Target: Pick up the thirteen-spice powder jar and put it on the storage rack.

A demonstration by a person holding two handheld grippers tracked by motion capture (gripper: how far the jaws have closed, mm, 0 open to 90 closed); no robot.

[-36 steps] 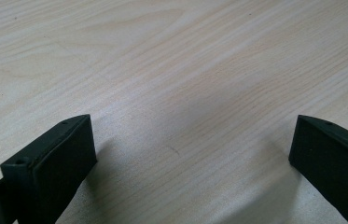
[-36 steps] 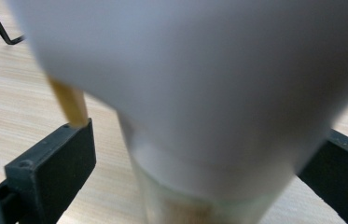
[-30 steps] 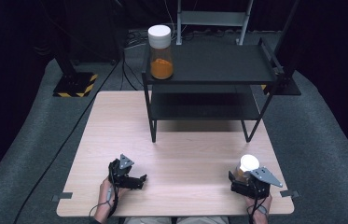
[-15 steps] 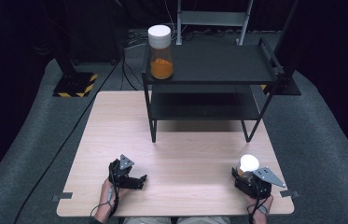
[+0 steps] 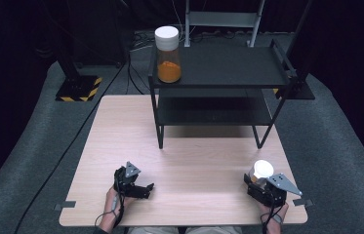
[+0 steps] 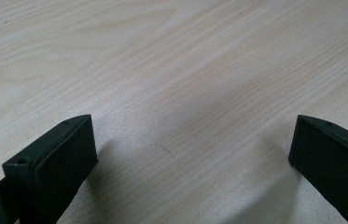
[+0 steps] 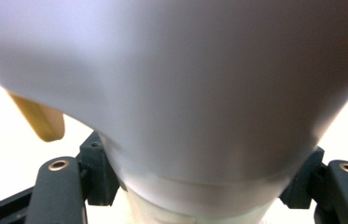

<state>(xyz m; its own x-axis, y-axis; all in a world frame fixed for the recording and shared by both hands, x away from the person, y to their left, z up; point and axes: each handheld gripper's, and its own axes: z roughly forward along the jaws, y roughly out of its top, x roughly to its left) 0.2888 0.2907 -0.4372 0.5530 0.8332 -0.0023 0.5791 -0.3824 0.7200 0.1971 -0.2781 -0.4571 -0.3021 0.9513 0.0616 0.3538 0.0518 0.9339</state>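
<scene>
The counter (image 5: 189,161) is pale wood with fine grain. On the black shelf (image 5: 228,66) behind it, a clear jar (image 5: 168,53) has a white lid and orange contents. Left of the shelf, a black base (image 5: 78,88) carries yellow-and-black stripes. The right gripper (image 5: 262,187) is black, its jaws clamped on a white-lidded jar (image 5: 260,171).

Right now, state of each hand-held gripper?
Left hand-held gripper: open, nothing between its jaws.
Right hand-held gripper: jaws just closed on the white-lidded jar, holding it.
</scene>
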